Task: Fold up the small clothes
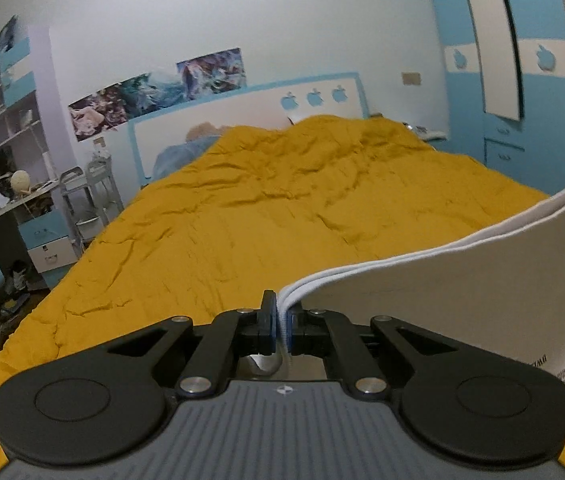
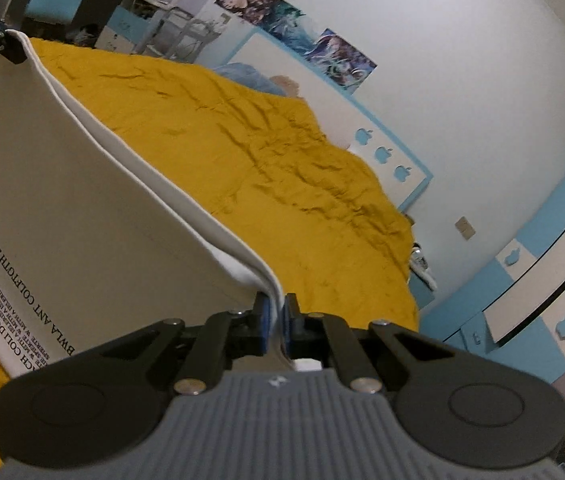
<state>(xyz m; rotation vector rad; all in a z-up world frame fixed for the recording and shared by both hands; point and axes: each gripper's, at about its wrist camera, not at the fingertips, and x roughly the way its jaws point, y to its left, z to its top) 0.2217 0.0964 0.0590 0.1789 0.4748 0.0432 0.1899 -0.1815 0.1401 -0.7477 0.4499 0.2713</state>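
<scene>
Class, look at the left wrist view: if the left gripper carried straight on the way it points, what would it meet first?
Probably the mustard bedspread. The left gripper, shut on the white garment, points slightly downward over it; depth is unclear.

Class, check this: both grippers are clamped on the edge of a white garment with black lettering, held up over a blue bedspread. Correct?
Not quite: the bedspread is mustard yellow, as both wrist views show. The rest stands: the left gripper and right gripper pinch the white garment.

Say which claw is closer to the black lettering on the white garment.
Right. The right claw pinches the white garment with the black lettering just beside it; the left claw grips the far end.
</scene>
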